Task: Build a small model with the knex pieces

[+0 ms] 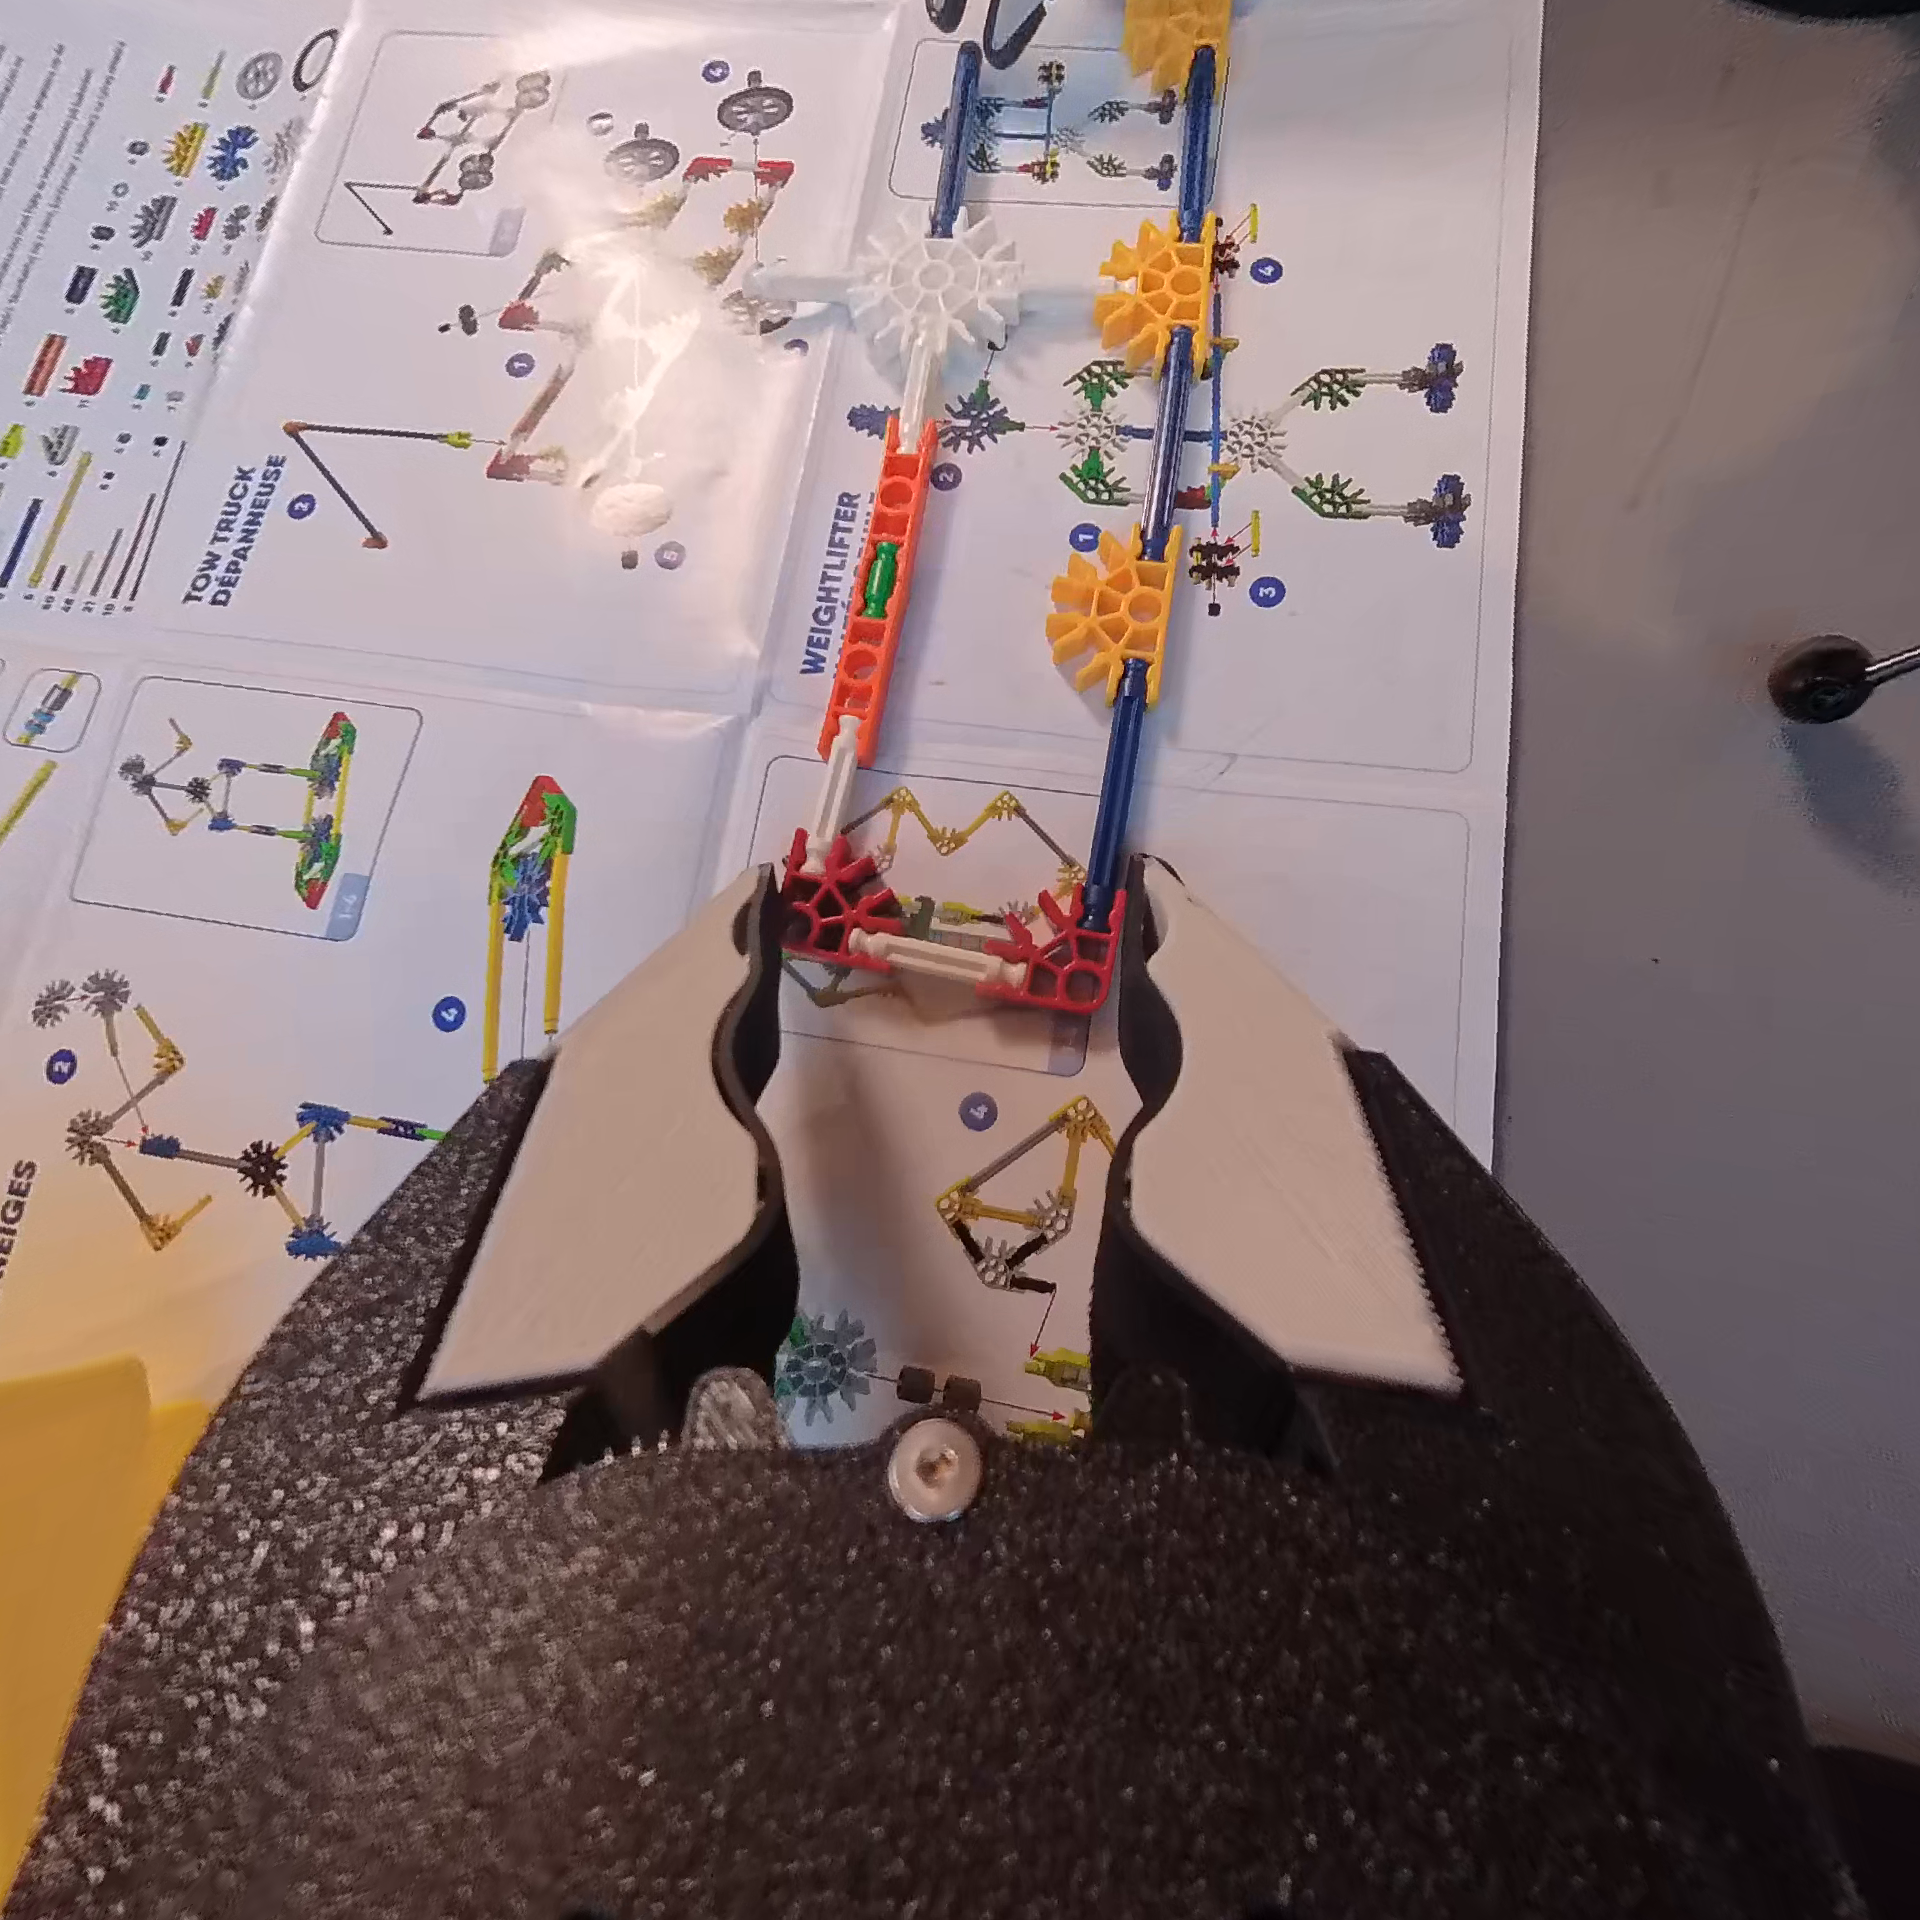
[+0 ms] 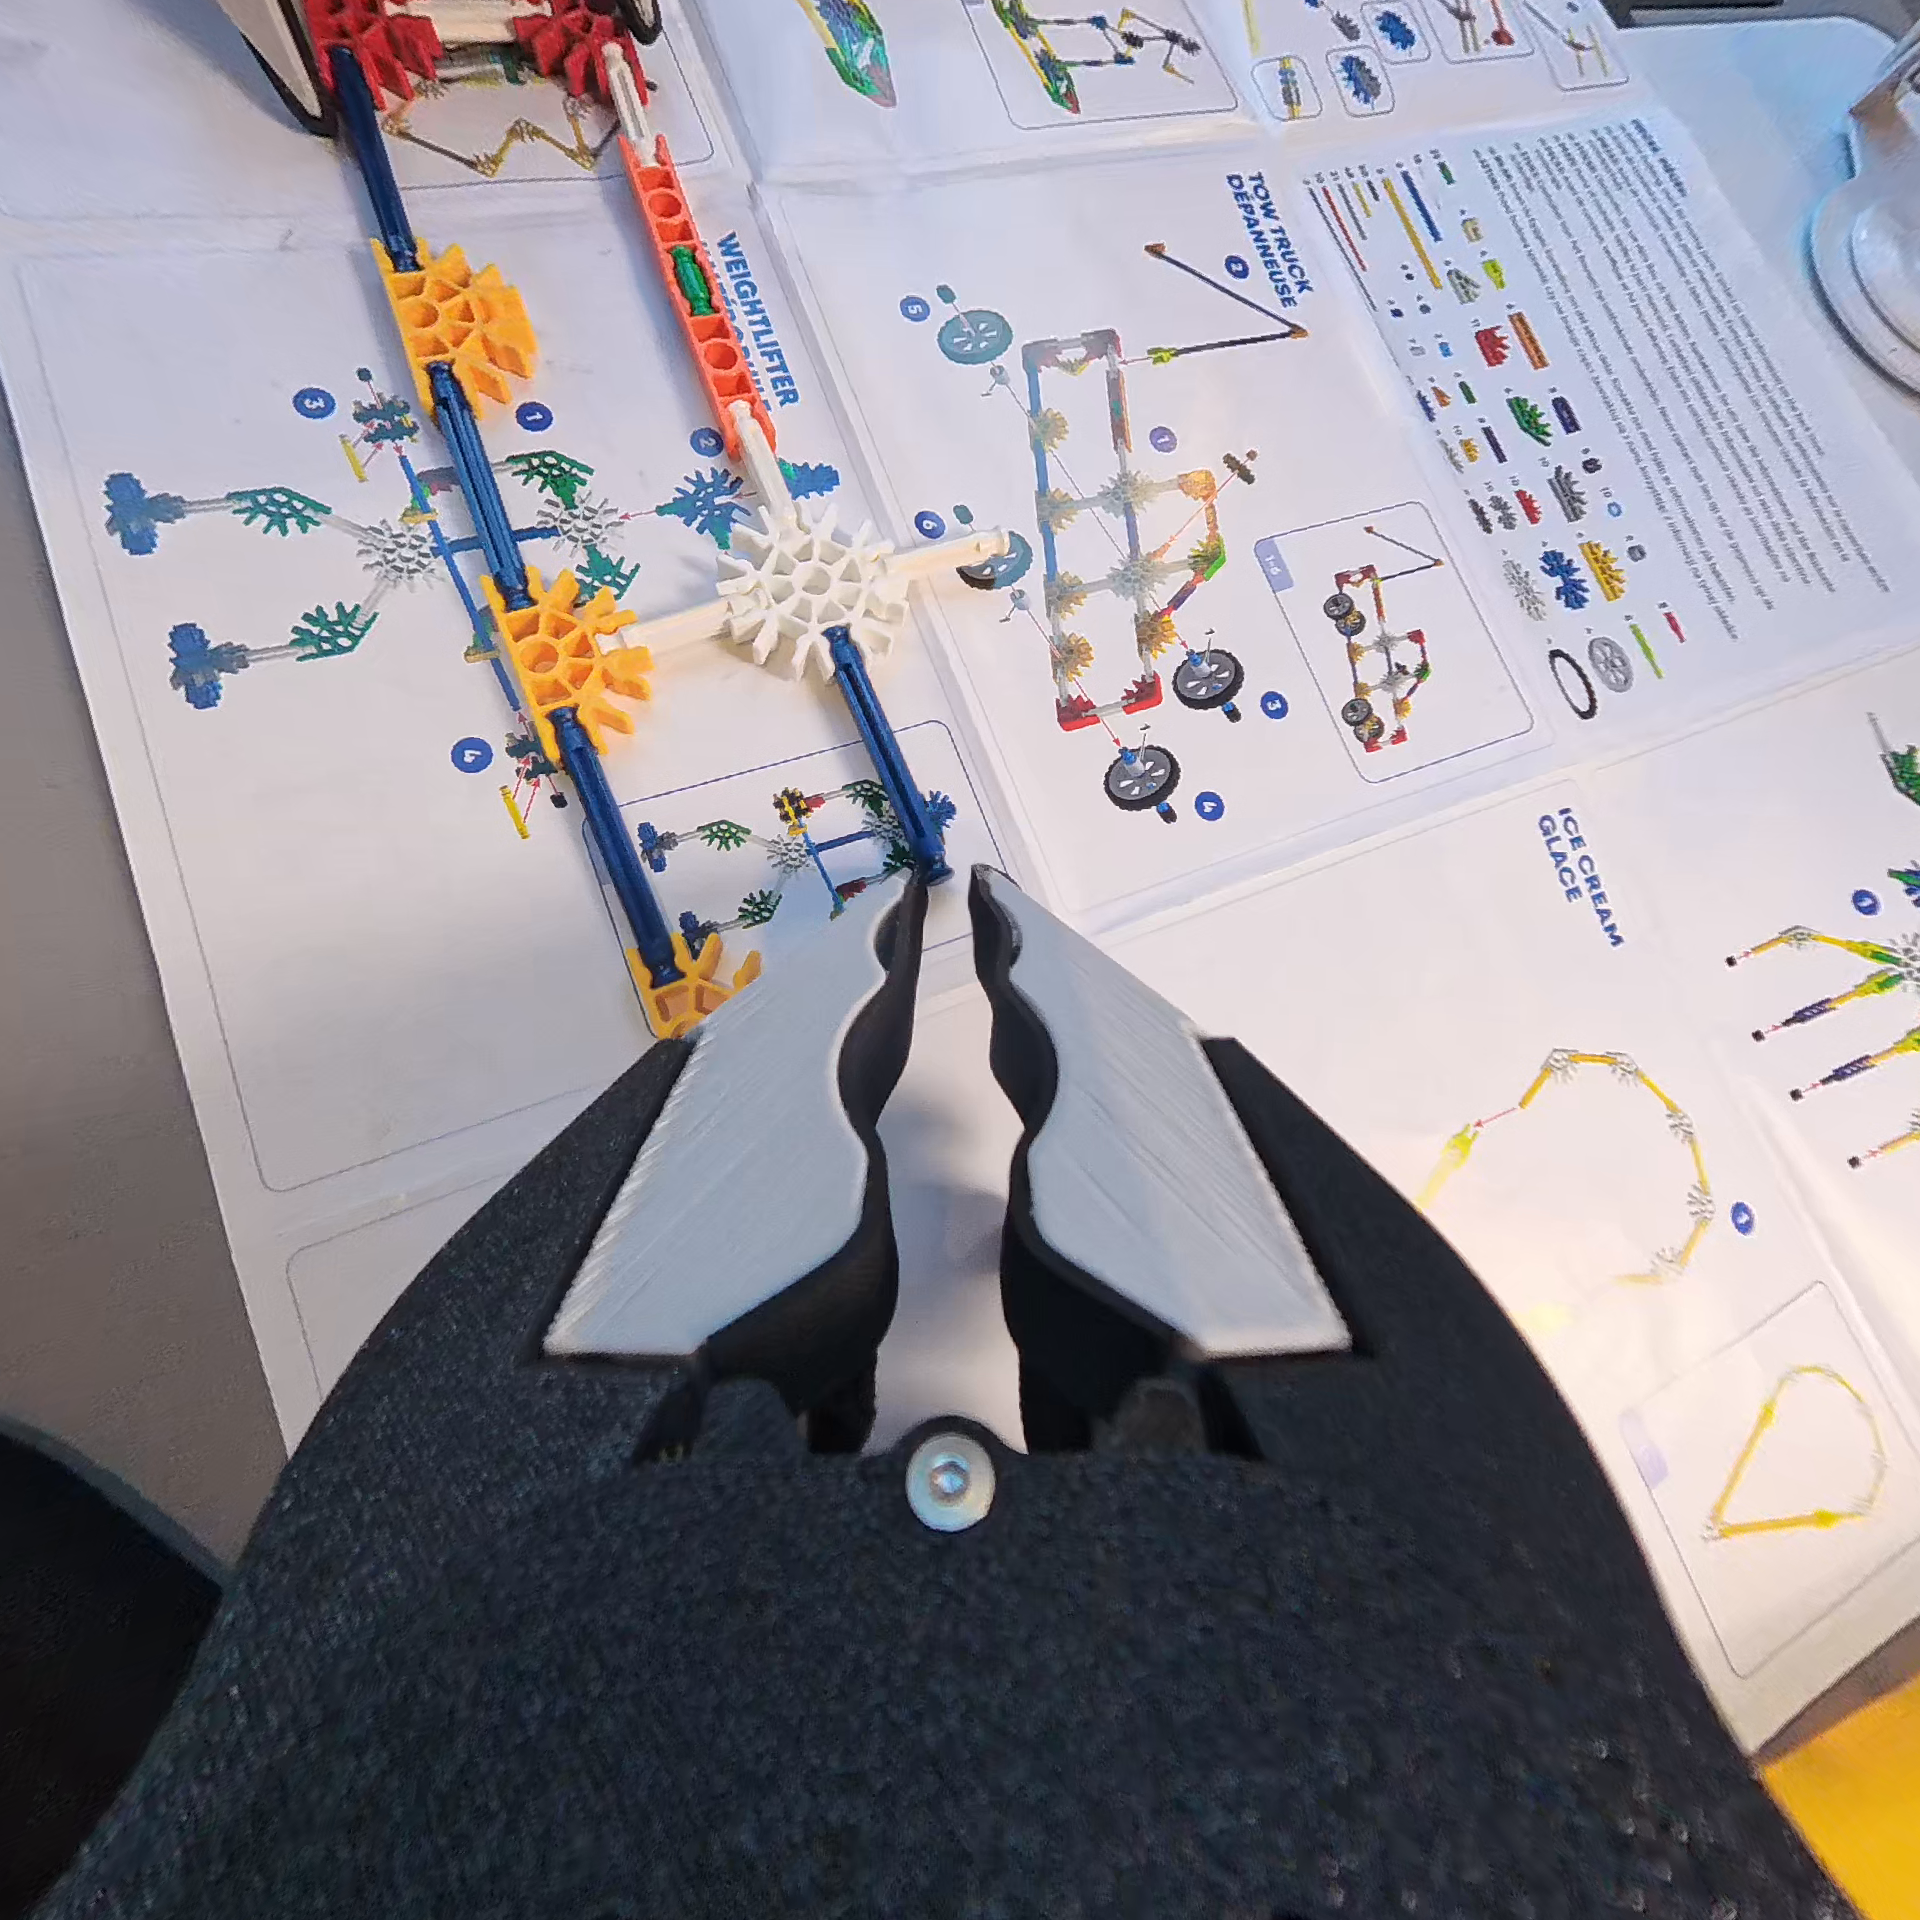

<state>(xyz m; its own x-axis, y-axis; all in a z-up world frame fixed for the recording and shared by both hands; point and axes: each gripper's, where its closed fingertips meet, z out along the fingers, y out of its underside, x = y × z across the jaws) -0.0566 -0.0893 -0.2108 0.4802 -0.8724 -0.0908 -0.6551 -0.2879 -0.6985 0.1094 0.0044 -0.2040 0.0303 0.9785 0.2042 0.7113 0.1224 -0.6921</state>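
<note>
Left wrist view: hand-held gripper point(image 1: 951, 914) clamps the red-cornered toy frame point(image 1: 951, 951).

Printed instruction sheet point(image 2: 1299, 935) under the toy frame | glass jar point(image 2: 1875, 208) at 2 o'clock | yellow surface point(image 1: 73, 1475) at 8 o'clock

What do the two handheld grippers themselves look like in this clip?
Both match: the left gripper and right gripper each have a speckled black, rough-textured body with a silver screw at its centre, and two light grey ridged fingers lined with wavy black inner pads. No cables, markings or sleeves show.
</note>
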